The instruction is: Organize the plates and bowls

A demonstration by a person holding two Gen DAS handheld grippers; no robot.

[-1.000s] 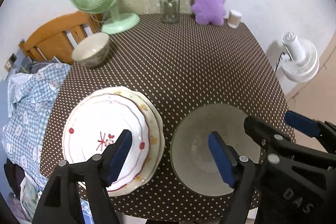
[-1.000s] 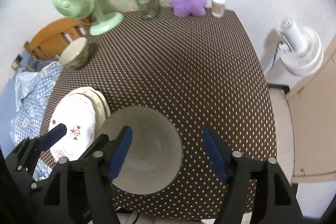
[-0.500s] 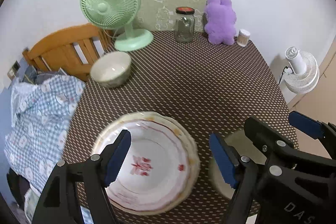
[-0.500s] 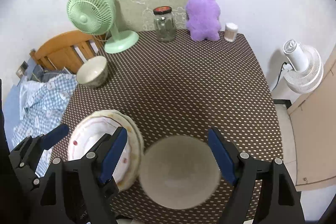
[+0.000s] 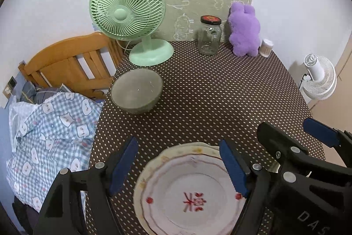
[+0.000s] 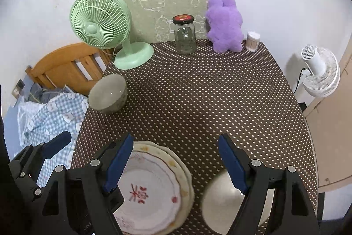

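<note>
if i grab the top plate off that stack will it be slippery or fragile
The white scalloped plate with red markings looks like glazed ceramic, so probably stiff, slick and chippable. It sits nested on a cream plate, so the lower one may shift too.

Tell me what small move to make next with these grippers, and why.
Probably lower the right gripper onto the near bowl's rim and close. Both grippers are open and hold nothing, the plates are already stacked, and the two bowls sit apart: the far bowl rests at the table's left edge, so stacking bowls looks like what's left.
</note>
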